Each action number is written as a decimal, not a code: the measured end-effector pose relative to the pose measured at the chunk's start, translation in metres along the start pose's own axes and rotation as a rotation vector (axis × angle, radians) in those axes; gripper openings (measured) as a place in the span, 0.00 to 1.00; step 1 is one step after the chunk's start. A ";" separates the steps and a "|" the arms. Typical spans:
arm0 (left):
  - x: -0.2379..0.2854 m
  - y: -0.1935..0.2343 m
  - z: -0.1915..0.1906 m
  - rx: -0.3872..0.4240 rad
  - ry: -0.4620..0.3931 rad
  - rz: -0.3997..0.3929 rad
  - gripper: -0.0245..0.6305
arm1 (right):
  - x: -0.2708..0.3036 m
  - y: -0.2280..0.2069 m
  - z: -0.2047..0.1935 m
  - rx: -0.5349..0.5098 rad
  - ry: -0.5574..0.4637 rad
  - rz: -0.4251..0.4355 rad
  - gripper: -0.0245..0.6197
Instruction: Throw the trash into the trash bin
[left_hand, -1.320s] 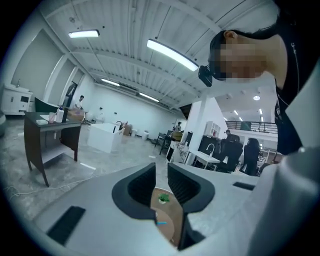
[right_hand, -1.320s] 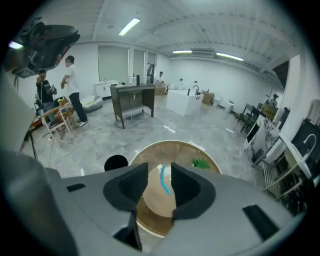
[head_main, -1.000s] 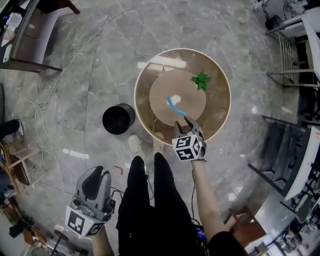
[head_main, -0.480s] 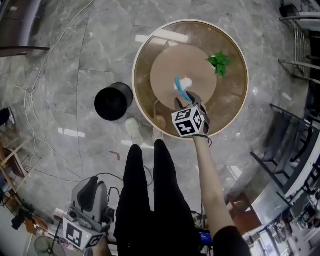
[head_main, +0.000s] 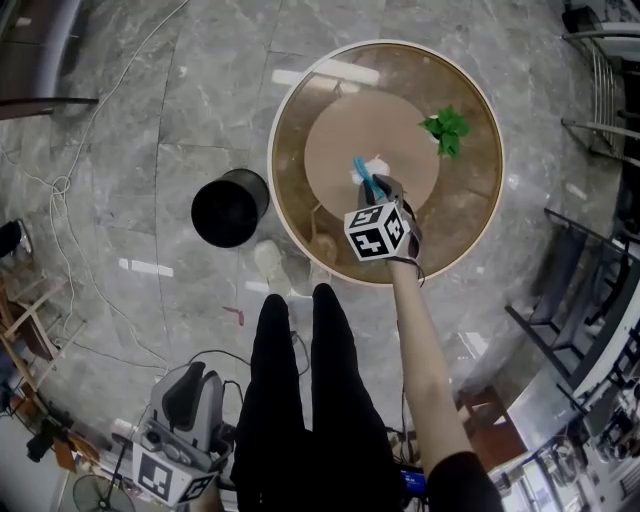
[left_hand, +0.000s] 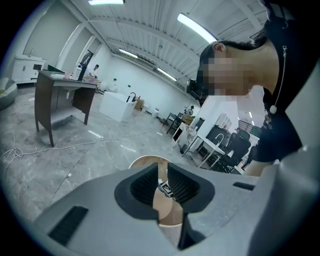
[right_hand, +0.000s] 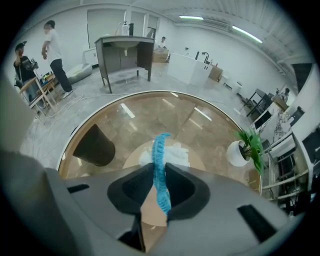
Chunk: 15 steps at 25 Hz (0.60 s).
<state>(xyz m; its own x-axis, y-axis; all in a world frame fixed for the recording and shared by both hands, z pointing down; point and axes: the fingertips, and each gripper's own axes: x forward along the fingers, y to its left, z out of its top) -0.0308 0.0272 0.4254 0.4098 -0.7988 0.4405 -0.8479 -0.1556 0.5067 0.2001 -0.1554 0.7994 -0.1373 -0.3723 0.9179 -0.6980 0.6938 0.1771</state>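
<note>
on the round glass worktop (head_main: 300, 190), the right gripper (head_main: 372, 186) jaws have just been closing and pinch the blue trash strip (right_hand: 160, 150), still to carry to the black trash bin (head_main: 229, 208) on the floor, while the left gripper (left_hand: 162, 182) jaws stand slightly apart, empty.

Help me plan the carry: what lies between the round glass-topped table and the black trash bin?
Only bare grey marble floor: the head view shows a narrow strip of it between the table and the bin.
</note>
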 end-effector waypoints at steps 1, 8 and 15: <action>0.000 0.001 0.000 -0.001 0.000 0.001 0.13 | 0.002 -0.001 0.000 -0.011 0.001 -0.006 0.16; -0.003 0.009 -0.001 -0.011 -0.010 0.010 0.13 | -0.006 -0.006 0.003 -0.078 -0.035 -0.061 0.09; -0.007 0.007 -0.003 -0.027 -0.026 0.010 0.13 | -0.062 0.016 0.031 -0.100 -0.168 -0.069 0.09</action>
<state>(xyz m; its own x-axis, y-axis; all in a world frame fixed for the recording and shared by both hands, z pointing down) -0.0384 0.0333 0.4275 0.3919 -0.8154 0.4262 -0.8424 -0.1318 0.5225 0.1759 -0.1405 0.7339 -0.2130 -0.5130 0.8315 -0.6374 0.7180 0.2796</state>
